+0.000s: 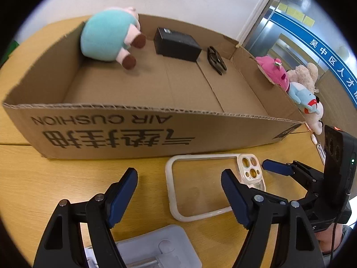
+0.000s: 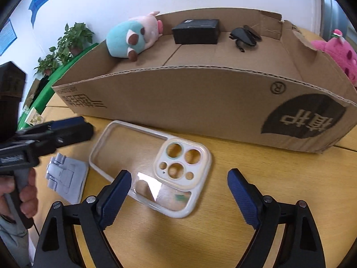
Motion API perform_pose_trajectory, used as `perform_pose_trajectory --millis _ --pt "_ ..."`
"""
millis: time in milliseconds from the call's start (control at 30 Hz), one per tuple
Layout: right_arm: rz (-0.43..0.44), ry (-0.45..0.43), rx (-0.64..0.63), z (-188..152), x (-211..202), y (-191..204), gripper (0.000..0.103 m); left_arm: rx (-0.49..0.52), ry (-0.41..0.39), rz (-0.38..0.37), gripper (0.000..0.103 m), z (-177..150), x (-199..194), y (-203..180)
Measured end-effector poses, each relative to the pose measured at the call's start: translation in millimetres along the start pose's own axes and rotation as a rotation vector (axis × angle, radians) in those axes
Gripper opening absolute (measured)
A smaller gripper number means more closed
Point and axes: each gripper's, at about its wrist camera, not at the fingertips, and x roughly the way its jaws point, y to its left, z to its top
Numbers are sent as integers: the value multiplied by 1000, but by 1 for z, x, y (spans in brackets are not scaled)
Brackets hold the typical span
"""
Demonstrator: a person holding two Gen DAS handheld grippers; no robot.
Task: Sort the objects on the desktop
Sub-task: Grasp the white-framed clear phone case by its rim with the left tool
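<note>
A clear phone case (image 1: 200, 185) (image 2: 154, 169) lies flat on the wooden table in front of an open cardboard box (image 1: 111, 131) (image 2: 200, 102). The box holds a teal pig plush (image 1: 107, 35) (image 2: 131, 38), a black box (image 1: 177, 44) (image 2: 196, 32) and folded dark glasses (image 1: 216, 60) (image 2: 244, 35). My left gripper (image 1: 179, 186) is open and empty, its jaws over the case's left part. My right gripper (image 2: 179, 189) is open and empty, straddling the case's camera end; it also shows in the left wrist view (image 1: 276, 167).
A grey folding phone stand (image 1: 156, 248) (image 2: 67, 178) lies near the case. Pink and pale plush toys (image 1: 290, 78) (image 2: 337, 53) lie beside the box's right end. Potted plants (image 2: 67, 42) stand at the far left.
</note>
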Motion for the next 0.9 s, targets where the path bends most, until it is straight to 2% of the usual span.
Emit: perform_pose_trajectory --millis 33,67,100,233,400,633,767,900 --pt "6 0 0 1 0 0 89 -4 14 -9 75 -1 5 1" --pt "15 -1 2 2 0 -1 89 -5 32 -28 67 -1 10 0" --pt "26 -3 4 1 -1 -2 89 -1 50 -50 64 -2 14 -1" --pt "69 -2 3 -1 -3 -2 89 16 65 -126 62 -1 20 -8" --pt "108 -17 15 -7 -8 -1 93 3 45 -134 62 -4 15 -14" --pt "140 -157 -9 -11 -50 -4 93 20 -69 -207 62 -5 -20 -30" --pt "160 -218 -8 -18 -68 -4 93 -12 -62 -230 62 -8 -17 -29" --pt "159 -198 -19 -31 -69 -3 93 -29 -11 -252 62 -18 -9 -28"
